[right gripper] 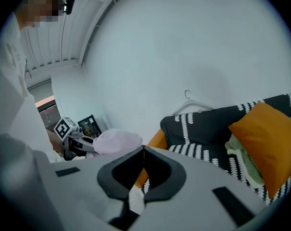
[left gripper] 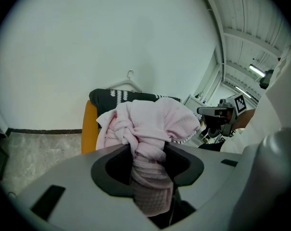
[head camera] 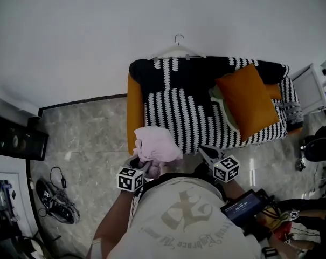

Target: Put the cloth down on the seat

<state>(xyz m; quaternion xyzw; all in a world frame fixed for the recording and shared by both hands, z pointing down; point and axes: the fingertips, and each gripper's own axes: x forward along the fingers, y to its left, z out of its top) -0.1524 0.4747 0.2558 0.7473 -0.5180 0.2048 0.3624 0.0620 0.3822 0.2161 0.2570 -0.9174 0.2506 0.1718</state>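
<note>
The person is standing in front of a sofa (head camera: 184,117) draped in a black-and-white patterned cover, holding one gripper in each hand. The left gripper (left gripper: 148,163) is clamping a bunched pink cloth (left gripper: 152,121): its jaws are standing part-way apart with a thick wad of the fabric pressed between them, and the rest of the cloth is bulging out past the tips. In the head view the cloth (head camera: 156,143) is sitting over the front left corner of the seat, by the orange side panel (head camera: 132,109); whether it is touching the seat cannot be told. The right gripper (right gripper: 144,151) is pointing toward the sofa with its jaws closed tip to tip and nothing between them; in the head view it (head camera: 207,153) is hovering just right of the cloth, at the seat's front edge. An orange cushion (head camera: 249,99) is leaning on the right half of the seat, and a white hanger (head camera: 178,50) is resting on the backrest
</note>
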